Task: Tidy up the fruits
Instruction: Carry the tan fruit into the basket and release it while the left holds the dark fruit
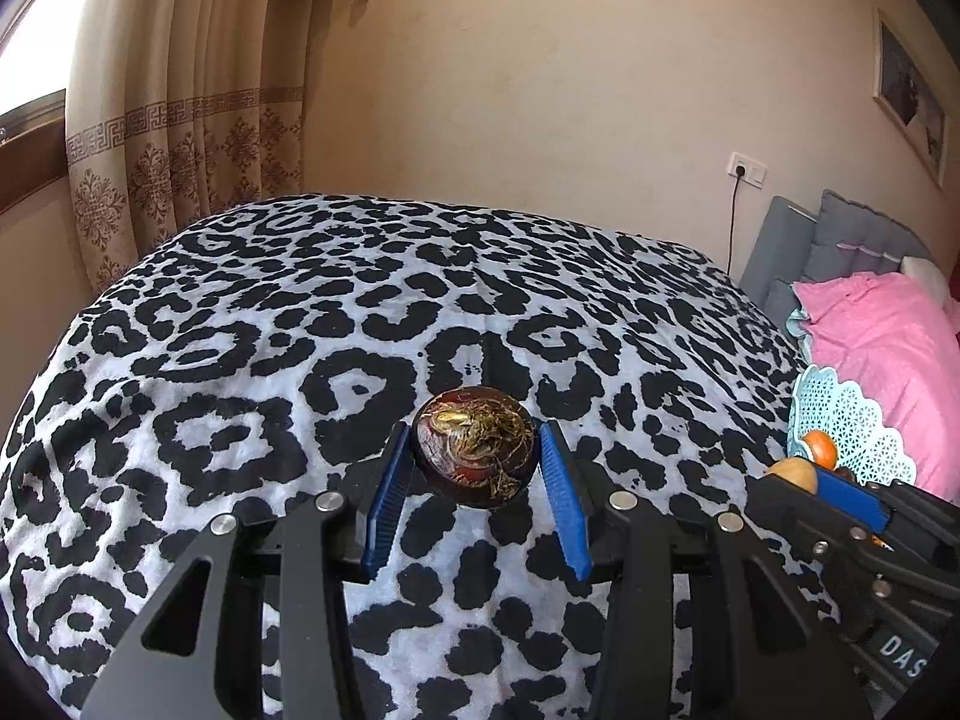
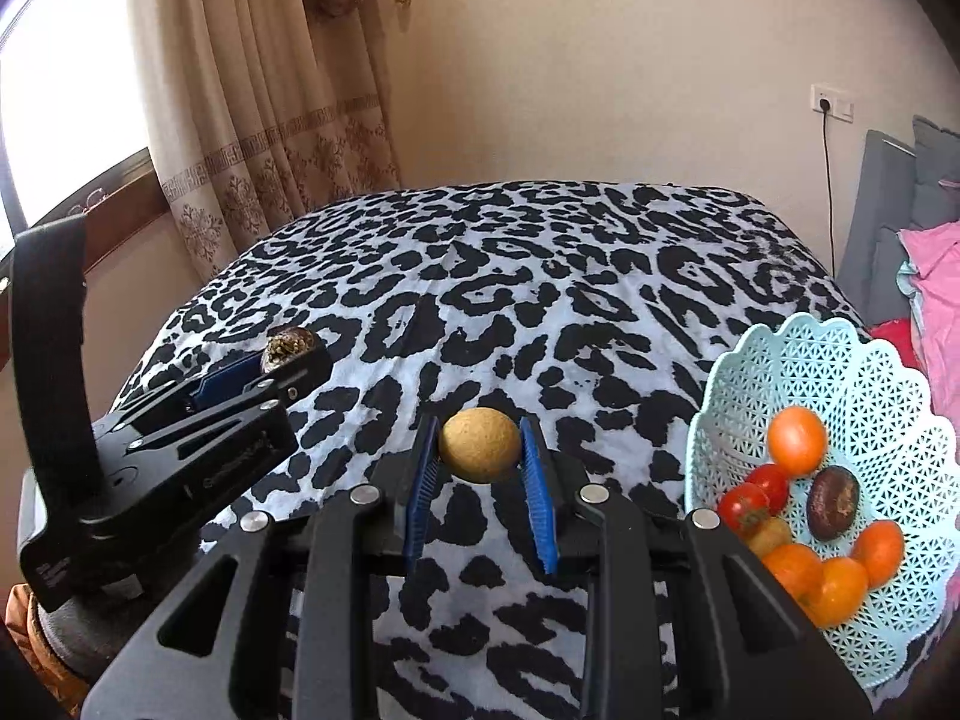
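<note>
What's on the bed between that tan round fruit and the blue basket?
Nothing but bare leopard-print blanket. The right wrist view shows the tan fruit between the right gripper's fingers, with the basket off to its right.

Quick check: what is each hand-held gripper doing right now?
Left hand-held gripper: closed on the dark reddish-brown fruit.
Right hand-held gripper: closed on the tan round fruit.

**Daylight from the left, fisheye curve at the rim**

Strong daylight enters through the window (image 2: 66,120), blown out to white in both views. The wall (image 1: 540,90) glows warm and even. Focus is sharp centrally; straight lines bow and corners darken to black.
</note>
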`<state>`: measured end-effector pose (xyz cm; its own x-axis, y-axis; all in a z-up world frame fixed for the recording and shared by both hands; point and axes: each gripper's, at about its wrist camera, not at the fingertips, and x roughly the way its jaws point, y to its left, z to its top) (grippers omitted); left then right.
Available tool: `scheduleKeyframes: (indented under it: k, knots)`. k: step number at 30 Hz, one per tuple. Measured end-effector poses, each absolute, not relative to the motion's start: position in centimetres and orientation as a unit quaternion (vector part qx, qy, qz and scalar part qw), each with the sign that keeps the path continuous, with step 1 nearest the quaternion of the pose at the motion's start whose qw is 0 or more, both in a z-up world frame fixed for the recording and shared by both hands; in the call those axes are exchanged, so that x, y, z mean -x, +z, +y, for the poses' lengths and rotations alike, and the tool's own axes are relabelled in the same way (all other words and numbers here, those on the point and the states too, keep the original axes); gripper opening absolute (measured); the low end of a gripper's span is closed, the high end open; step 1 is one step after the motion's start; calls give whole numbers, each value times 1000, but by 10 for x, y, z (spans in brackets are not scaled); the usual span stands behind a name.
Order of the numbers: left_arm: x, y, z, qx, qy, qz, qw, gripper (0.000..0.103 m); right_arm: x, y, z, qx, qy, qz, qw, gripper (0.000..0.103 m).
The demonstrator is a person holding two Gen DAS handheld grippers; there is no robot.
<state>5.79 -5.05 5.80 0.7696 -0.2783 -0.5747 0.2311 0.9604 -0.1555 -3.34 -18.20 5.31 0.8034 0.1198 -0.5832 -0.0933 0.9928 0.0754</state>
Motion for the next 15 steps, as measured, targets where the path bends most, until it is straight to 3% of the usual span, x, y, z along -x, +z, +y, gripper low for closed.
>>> scheduleKeyframes:
  k: [15]
  knots:
    - [-52, 57, -59, 26, -147, 308, 939, 44, 58, 62, -218, -66, 30, 293, 953, 29]
